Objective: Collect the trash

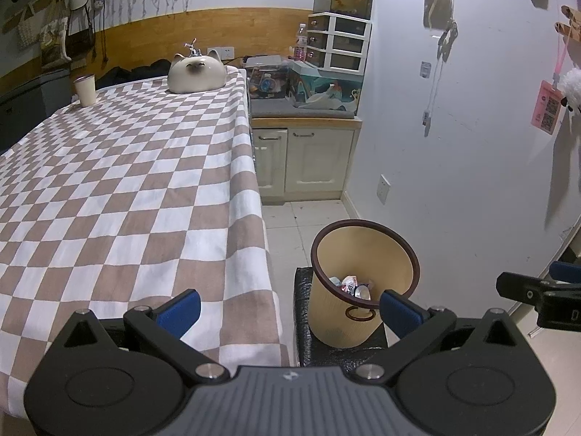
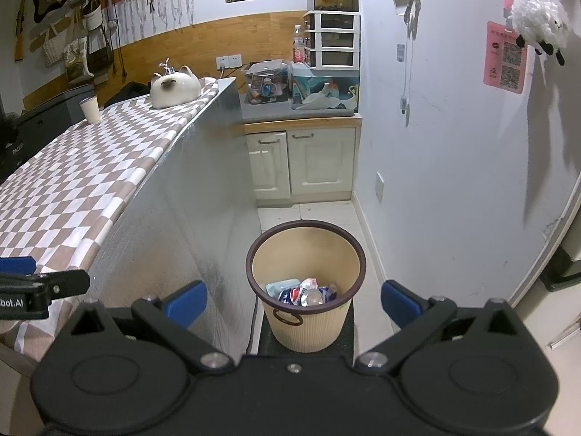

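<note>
A beige trash bin point(image 1: 363, 254) with a dark rim stands on a black stool beside the table; it also shows in the right wrist view point(image 2: 308, 323). Crumpled wrappers and a can point(image 2: 307, 292) lie inside it, also seen in the left wrist view point(image 1: 352, 285). My left gripper point(image 1: 290, 312) is open and empty, over the table's near right corner and the bin. My right gripper point(image 2: 294, 303) is open and empty, just above the bin. The right gripper's tip point(image 1: 526, 290) shows at the left view's right edge.
A table with a brown-and-white checked cloth point(image 1: 127, 181) holds a cat-shaped ceramic piece point(image 1: 196, 72) and a white cup point(image 1: 85, 89) at its far end. A cream cabinet point(image 2: 301, 160) with boxes, drawers and a fish tank stands behind. A white wall point(image 2: 454, 145) is on the right.
</note>
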Demonstrator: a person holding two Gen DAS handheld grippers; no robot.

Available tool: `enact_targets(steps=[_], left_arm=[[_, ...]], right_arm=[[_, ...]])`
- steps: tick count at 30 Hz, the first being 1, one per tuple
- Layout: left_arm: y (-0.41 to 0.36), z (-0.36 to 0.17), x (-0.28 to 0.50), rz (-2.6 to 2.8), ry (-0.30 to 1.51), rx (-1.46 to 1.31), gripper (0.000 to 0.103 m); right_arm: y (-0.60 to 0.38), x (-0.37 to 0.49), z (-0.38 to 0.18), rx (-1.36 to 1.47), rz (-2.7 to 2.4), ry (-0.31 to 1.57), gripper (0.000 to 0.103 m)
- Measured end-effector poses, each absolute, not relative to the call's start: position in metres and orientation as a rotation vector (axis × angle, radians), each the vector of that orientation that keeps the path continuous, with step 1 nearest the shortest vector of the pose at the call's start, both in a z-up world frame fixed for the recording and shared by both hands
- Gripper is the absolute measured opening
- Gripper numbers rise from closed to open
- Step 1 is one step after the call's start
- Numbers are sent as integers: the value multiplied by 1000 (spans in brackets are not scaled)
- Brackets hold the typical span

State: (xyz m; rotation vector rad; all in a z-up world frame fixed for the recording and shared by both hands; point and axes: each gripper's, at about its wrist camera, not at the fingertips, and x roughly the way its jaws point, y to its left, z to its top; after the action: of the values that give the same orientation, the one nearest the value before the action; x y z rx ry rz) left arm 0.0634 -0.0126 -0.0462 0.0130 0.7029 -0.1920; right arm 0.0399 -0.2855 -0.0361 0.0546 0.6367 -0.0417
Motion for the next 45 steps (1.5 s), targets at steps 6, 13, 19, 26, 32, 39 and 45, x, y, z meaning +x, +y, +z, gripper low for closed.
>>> enact_targets(steps=[6, 13, 19, 26, 32, 39, 45], left_arm=[[-12, -46, 64, -192, 704, 12, 103], [-12, -46, 64, -192, 704, 12, 103], [-12, -47, 64, -193, 704, 13, 103], [-12, -47, 64, -193, 703, 13, 103], [-12, -47, 64, -192, 702, 13, 103], [-12, -46, 64, -194, 703, 13, 103], [-11, -45, 64, -193, 701, 14, 103]], right_arm=[[-286, 40, -37, 56, -45, 640, 103], [-286, 39, -37, 57, -47, 643, 103], [-285, 39, -38, 58, -48, 644, 103], [-285, 39, -38, 57, -49, 644, 103], [-286, 39, -38, 57, -49, 646, 103], [-286, 39, -38, 58, -50, 645, 103], [-286, 39, -38, 58, -52, 644, 103]])
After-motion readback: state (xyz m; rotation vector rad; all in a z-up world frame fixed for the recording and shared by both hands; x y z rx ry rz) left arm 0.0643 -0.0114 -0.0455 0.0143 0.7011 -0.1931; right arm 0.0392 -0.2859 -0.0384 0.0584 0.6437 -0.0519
